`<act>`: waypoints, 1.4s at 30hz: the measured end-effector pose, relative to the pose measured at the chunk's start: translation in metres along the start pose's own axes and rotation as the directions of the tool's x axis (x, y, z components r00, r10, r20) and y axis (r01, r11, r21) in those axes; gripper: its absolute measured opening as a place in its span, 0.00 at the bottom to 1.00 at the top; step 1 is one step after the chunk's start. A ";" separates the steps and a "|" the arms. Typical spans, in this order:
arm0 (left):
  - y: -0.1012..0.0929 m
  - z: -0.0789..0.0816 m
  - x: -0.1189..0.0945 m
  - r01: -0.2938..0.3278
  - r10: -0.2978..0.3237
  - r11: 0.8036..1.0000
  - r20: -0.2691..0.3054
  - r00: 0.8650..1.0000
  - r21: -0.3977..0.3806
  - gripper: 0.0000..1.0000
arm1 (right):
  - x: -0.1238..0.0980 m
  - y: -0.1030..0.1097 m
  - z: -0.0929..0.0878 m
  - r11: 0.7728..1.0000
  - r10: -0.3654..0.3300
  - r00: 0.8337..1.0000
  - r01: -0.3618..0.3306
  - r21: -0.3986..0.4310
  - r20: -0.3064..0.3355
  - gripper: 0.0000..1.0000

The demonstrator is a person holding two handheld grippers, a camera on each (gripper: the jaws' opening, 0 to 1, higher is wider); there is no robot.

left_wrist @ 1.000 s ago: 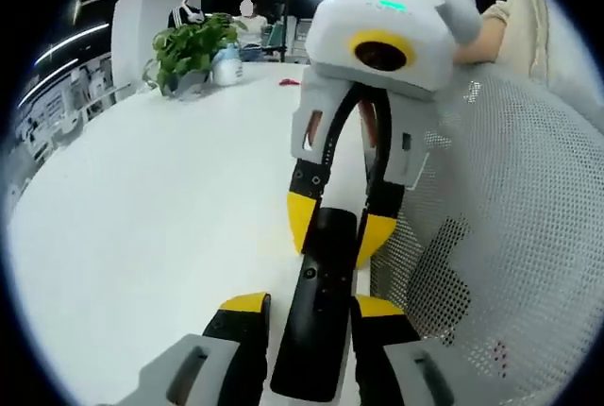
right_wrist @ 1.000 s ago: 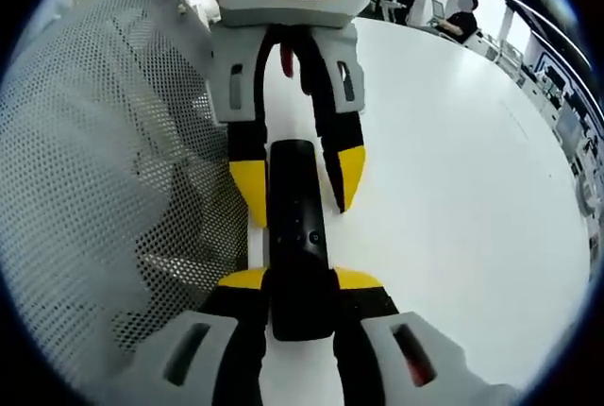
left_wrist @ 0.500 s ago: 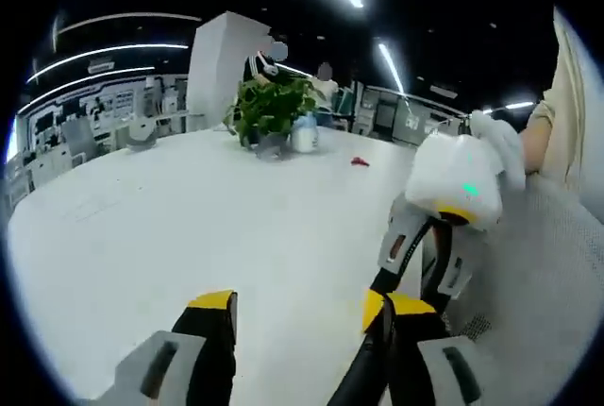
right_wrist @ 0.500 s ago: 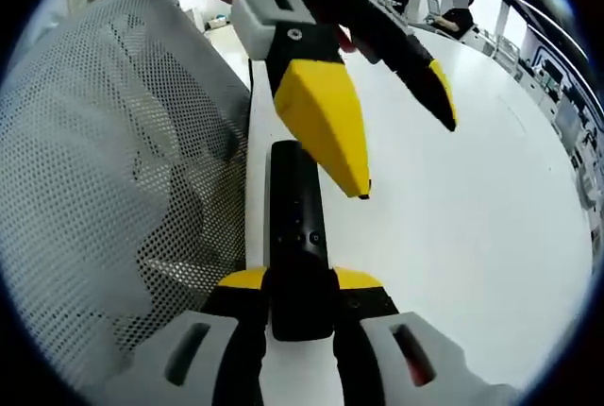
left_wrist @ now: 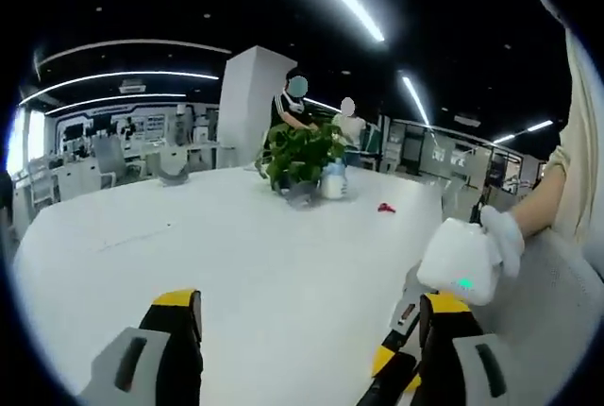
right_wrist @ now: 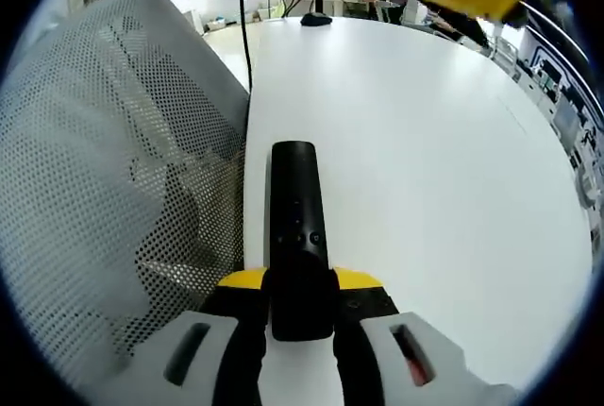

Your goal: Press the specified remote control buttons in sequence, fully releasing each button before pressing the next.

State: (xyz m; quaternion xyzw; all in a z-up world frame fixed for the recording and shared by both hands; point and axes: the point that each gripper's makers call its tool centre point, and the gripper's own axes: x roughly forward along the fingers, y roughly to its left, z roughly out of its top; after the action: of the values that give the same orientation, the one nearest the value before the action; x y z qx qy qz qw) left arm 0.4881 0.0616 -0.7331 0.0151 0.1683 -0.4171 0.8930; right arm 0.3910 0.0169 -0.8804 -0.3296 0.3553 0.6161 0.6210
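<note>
A: Right gripper (right_wrist: pixel 299 285) first. What does it hold?

B: Its yellow-tipped jaws are clamped on the near end of the black remote (right_wrist: pixel 294 222). The remote sticks straight out ahead, over the white table (right_wrist: pixel 425 142), button face up, with a small cluster of buttons just beyond the jaws. Whether its far end touches the table I cannot tell.

A: And the left gripper (left_wrist: pixel 307 316)?

B: Jaws spread wide, nothing between them. In the left gripper view it looks out across the table toward a potted plant (left_wrist: pixel 300 156) and a small white bottle (left_wrist: pixel 334 182) just beside it, with a small red thing (left_wrist: pixel 387 207) lying apart from them to the right. The right gripper sits low at the right of that view, a gloved hand (left_wrist: pixel 505 239) on its white body.

A: Where is the left gripper relative to the remote?

B: In the right gripper view a yellow jaw tip crosses the top edge, well above the remote and off its buttons. A white mesh chair back (right_wrist: pixel 104 170) stands along the remote's left side.

A: Step in hand?

B: My judgement: a release between presses. No tip is on any button. How many presses are done I cannot tell.

A: Next move?

B: Bring one left tip down onto the next target button, squarely, while the right grip stays firm so the remote does not pivot. Narrowing the left jaws first may help avoid touching a neighbouring button.
</note>
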 end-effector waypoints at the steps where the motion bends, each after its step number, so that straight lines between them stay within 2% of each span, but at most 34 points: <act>1: 0.003 0.003 -0.005 -0.020 0.020 1.000 0.014 1.000 -0.011 1.00 | 0.000 0.000 0.000 1.000 0.001 1.000 -0.001 -0.001 0.000 0.25; 6: 0.009 0.007 -0.029 -0.071 0.074 0.995 0.050 0.996 -0.068 1.00 | 0.000 0.000 0.000 1.000 0.000 1.000 0.000 -0.004 -0.003 0.25; 11: 0.011 0.003 -0.049 -0.120 0.122 0.991 0.030 0.992 -0.059 1.00 | 0.000 0.000 0.000 1.000 0.001 1.000 -0.001 -0.006 -0.002 0.25; 15: 0.007 0.015 -0.064 -0.163 0.166 0.985 0.060 0.984 -0.058 1.00 | 0.000 0.000 0.000 1.000 0.002 1.000 -0.002 -0.006 -0.001 0.25; 19: 0.002 0.016 -0.077 -0.202 0.204 0.978 0.053 0.977 -0.043 1.00 | 0.000 0.000 0.000 1.000 0.002 1.000 -0.002 -0.004 -0.001 0.25; 23: -0.001 0.010 -0.090 -0.245 0.247 0.968 0.046 0.968 -0.049 1.00 | 0.000 0.000 0.000 1.000 0.001 1.000 -0.001 -0.004 0.000 0.25; 27: -0.003 -0.007 -0.099 -0.279 0.280 0.958 0.006 0.960 -0.069 1.00 | 0.000 0.000 0.000 1.000 0.001 1.000 -0.001 -0.001 0.004 0.25; 31: -0.005 -0.014 -0.101 -0.307 0.307 0.951 0.006 0.952 -0.051 1.00 | 0.000 -0.001 0.000 1.000 0.002 1.000 -0.002 -0.004 0.003 0.25; 32: -0.002 -0.015 -0.102 -0.309 0.308 0.951 -0.007 0.951 -0.025 1.00 | 0.000 -0.001 0.000 1.000 0.003 1.000 -0.003 -0.005 0.003 0.25; 34: 0.010 -0.008 -0.106 -0.350 0.350 0.937 0.034 0.936 -0.022 0.99 | 0.000 -0.001 0.000 1.000 0.002 1.000 -0.002 -0.005 0.002 0.25; 35: 0.012 -0.002 -0.110 -0.351 0.356 0.934 0.079 0.931 -0.072 0.98 | 0.000 -0.001 0.001 1.000 0.000 1.000 0.000 -0.005 0.002 0.25; 36: 0.013 0.000 -0.111 -0.350 0.358 0.932 0.092 0.929 -0.092 0.98 | 0.000 -0.001 0.001 1.000 -0.001 1.000 0.001 -0.005 0.003 0.25; 37: 0.015 0.003 -0.115 -0.352 0.369 0.925 0.115 0.922 -0.145 0.98 | 0.000 -0.001 0.001 1.000 -0.002 1.000 0.002 -0.004 0.005 0.25; 40: 0.020 0.004 -0.121 -0.385 0.397 0.916 0.121 0.910 -0.114 0.97 | 0.000 -0.002 0.002 1.000 -0.006 1.000 0.006 0.006 0.010 0.25; 42: 0.017 0.007 -0.120 -0.389 0.398 0.917 0.120 0.910 -0.087 0.98 | 0.001 -0.002 0.003 1.000 -0.012 1.000 0.011 0.017 0.017 0.25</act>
State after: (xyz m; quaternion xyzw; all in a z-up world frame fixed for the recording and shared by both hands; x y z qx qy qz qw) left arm 0.4314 0.1602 -0.6912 -0.0071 0.1137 -0.2232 0.9681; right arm 0.3932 0.0193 -0.8797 -0.3213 0.3532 0.6123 0.6302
